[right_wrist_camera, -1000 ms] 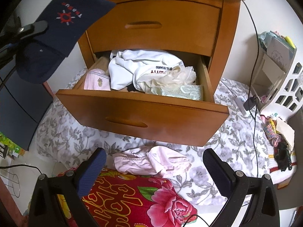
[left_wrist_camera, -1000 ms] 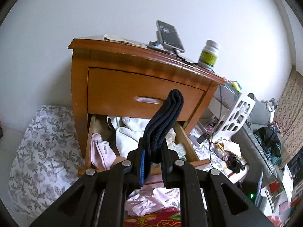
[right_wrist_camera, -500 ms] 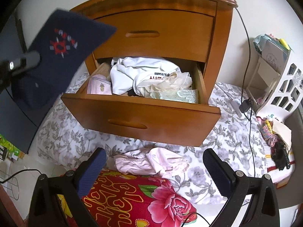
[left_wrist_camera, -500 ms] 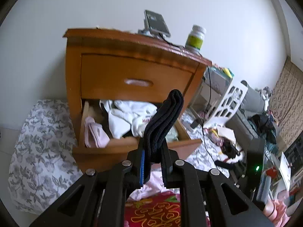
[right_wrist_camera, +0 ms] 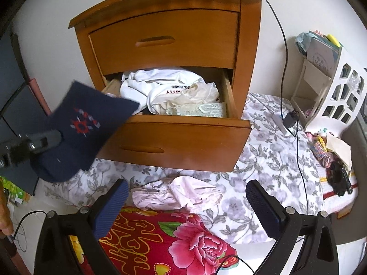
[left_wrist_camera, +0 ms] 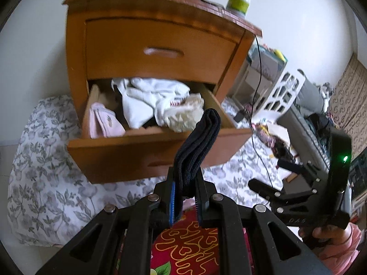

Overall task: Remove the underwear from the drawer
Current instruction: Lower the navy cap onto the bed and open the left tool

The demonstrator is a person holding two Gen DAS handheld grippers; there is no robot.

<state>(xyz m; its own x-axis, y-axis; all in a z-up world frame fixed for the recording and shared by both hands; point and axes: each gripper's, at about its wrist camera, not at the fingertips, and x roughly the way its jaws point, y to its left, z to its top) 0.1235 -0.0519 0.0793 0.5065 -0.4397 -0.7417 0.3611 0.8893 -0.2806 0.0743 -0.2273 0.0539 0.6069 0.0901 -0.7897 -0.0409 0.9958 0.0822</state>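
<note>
My left gripper (left_wrist_camera: 185, 183) is shut on a folded navy underwear (left_wrist_camera: 199, 142) that sticks up between its fingers. From the right wrist view the same navy piece (right_wrist_camera: 87, 126), with a red emblem, hangs in front of the open drawer's left corner. The lower drawer (right_wrist_camera: 183, 135) is pulled out and holds white garments (right_wrist_camera: 160, 87), a cream lace piece and a pink folded piece (left_wrist_camera: 101, 123). My right gripper (right_wrist_camera: 185, 185) stands open, empty, low in front of the drawer. Below it, pink underwear (right_wrist_camera: 181, 194) lies on the floral bedding.
The wooden nightstand (right_wrist_camera: 165, 34) carries a phone and a pill bottle (left_wrist_camera: 238, 0). A black cable (right_wrist_camera: 286, 68) runs down its right side. A white plastic rack (right_wrist_camera: 339, 96) stands at the right. A red flowered cloth (right_wrist_camera: 174, 240) lies nearest me.
The left gripper has sunk with the navy underwear, from up at the left to in front of the drawer's left corner. The right gripper has hardly moved.
</note>
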